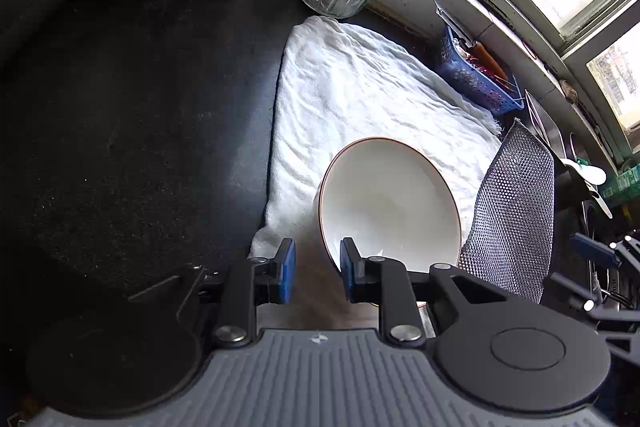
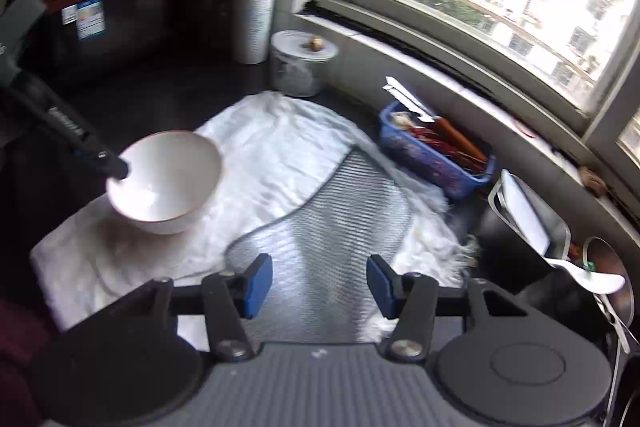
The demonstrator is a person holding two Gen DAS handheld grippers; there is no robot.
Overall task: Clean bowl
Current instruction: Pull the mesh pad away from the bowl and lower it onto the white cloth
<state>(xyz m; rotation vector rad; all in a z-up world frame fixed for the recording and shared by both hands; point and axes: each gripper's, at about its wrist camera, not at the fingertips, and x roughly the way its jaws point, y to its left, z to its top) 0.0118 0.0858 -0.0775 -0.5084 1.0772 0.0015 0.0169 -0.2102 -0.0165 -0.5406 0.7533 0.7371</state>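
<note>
Bowl, lower centre, tilted over the towel, rim pinched by the left gripper. Right gripper gapes wide, empty, above the mesh cloth. Risk: the one-sided rim grip may let the bowl slip or swing.

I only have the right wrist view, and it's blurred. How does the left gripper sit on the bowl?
Observer: The left gripper straddles the near rim of the bowl, with one blue pad inside and the other outside.
Operator: Is it clamped on the rim?
Observer: I cannot tell. The left wrist view shows a gap between the outer pad and the bowl's wall.
Operator: Any dirt left inside the bowl?
Observer: From the left wrist the inside looks plain white. I see no residue, only a thin red-brown line around the rim.
</note>
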